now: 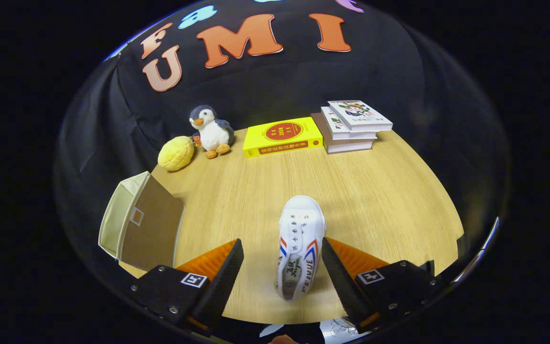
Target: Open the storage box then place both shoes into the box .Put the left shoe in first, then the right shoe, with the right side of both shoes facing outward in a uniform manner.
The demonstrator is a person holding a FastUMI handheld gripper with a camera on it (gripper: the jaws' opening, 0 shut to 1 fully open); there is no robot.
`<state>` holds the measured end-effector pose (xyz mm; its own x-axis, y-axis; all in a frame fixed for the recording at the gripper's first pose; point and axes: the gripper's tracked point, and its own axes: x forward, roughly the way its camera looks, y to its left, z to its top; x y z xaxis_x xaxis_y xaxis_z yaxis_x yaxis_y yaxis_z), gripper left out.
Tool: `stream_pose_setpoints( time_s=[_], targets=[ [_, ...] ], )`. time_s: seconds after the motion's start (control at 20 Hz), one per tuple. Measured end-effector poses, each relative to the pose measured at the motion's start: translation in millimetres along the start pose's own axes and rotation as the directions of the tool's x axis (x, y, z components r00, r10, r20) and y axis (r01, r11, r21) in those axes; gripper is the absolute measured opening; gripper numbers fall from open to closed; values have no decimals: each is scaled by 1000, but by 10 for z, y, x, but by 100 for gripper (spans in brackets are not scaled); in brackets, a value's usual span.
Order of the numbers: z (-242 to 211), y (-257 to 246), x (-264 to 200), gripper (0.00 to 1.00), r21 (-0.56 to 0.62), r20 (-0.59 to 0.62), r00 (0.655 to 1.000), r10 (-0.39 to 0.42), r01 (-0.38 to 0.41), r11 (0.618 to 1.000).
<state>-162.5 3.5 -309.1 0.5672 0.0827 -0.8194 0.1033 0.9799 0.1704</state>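
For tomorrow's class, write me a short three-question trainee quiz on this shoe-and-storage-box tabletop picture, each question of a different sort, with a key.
1. True or false: the gripper has its fingers closed on the white shoe.
2. Multiple choice: what stands beside the plush penguin? A) a yellow plush B) a mug C) a lamp
3. Fill in: the storage box lies on the wooden table, its flap ____.

Key:
1. False: the fingers are open, with the shoe's heel end between them.
2. A
3. open
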Motion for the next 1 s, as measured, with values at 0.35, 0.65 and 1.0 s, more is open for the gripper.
stream_pose_setpoints(
  time_s=[0.35,0.65,1.0],
  targets=[
    [-489,-391,246,98,-77,-112,993,-27,18,997],
    [-718,-496,663,97,-153,-169,984,-49,23,988],
    [-754,-399,930,83,-19,-207,977,47,-52,998]
  ],
)
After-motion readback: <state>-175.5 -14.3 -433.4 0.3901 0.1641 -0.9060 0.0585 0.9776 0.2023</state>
